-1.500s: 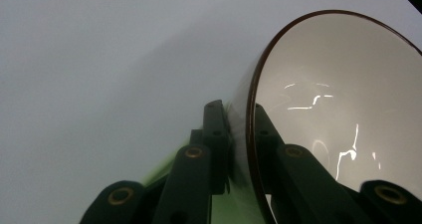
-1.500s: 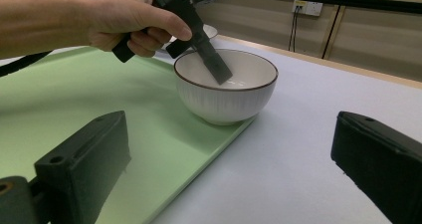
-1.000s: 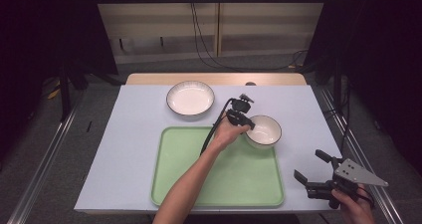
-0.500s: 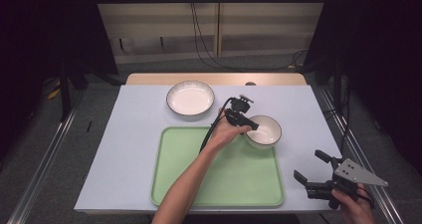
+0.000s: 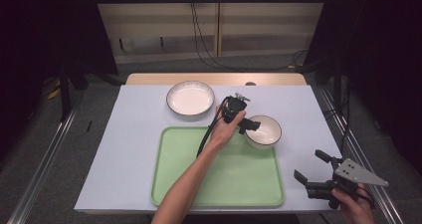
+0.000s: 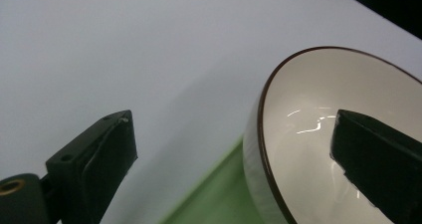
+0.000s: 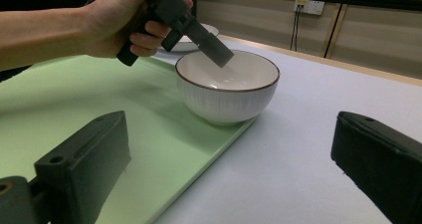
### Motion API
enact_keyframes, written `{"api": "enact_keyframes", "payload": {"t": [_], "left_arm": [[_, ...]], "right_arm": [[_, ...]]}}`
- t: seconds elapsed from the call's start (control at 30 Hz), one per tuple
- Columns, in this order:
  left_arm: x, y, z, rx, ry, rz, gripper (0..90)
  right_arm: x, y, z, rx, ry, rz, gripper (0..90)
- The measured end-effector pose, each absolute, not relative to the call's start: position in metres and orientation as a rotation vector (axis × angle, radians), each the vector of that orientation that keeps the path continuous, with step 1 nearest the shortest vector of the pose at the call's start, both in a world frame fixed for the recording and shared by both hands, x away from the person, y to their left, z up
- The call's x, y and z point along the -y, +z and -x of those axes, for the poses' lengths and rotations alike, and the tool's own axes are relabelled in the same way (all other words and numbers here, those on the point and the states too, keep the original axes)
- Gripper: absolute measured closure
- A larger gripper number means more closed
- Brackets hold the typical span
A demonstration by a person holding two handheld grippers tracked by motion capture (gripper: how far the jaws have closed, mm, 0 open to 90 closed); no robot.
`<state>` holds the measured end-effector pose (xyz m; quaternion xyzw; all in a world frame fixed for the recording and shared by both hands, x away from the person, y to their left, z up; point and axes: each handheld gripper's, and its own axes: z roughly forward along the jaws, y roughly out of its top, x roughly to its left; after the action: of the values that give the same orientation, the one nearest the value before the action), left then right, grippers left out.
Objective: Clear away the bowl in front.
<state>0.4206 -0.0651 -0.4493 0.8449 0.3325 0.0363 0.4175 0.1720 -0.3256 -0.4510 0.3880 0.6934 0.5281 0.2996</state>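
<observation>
Bowl rim between open left hand-held gripper jaws, just released.

Bowl on tray (far corner)

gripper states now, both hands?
Left gripper: open, jaws just opened, straddling the bowl rim, not gripping.
Right gripper: open, holding nothing.

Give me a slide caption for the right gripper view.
Left gripper, jaws just opened, straddles the rim of the white bowl on the green tray's corner.
</observation>
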Motion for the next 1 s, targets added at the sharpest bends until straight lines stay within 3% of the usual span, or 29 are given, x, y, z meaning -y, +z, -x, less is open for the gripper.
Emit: {"api": "enact_keyframes", "payload": {"t": [0.23, 1.0], "left_arm": [[0.055, -0.442, -0.414, -0.808, 0.164, -2.085, 3.9], [0.006, -0.427, -0.392, -0.855, 0.216, -1.989, 4.1]], "right_arm": [[0.326, -0.45, -0.172, -1.841, 1.406, -1.024, 1.4], [0.325, -0.449, -0.171, -1.828, 1.403, -1.033, 1.4]]}}
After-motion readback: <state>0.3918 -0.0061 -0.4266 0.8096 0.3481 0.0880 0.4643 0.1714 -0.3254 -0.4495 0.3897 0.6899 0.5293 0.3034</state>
